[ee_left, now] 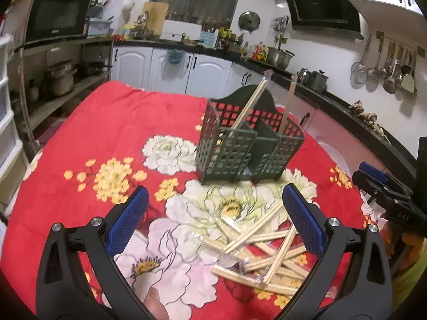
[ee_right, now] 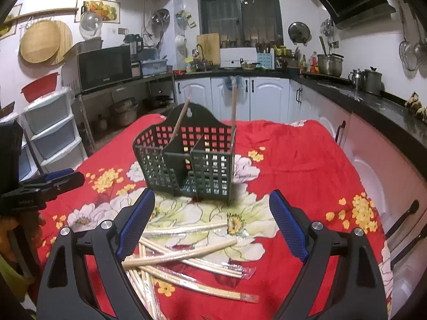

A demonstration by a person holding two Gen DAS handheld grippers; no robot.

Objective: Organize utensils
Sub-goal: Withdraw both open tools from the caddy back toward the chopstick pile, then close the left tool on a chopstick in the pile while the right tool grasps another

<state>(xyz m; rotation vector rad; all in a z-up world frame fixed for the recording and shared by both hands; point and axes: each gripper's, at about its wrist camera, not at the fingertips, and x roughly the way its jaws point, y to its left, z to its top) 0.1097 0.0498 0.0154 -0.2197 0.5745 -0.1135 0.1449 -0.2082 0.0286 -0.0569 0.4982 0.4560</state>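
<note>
Caddy (ee_right: 186,165) holds two upright chopstick packs (ee_right: 233,106) (others outside).

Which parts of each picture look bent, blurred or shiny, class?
Left wrist view: fisheye bends the counter into an arc; the basket's base smears slightly; wrapped chopsticks catch glare. Right wrist view: cabinets curve, corners go black; wrappers on the chopsticks glint; the basket looks fairly sharp.
</note>
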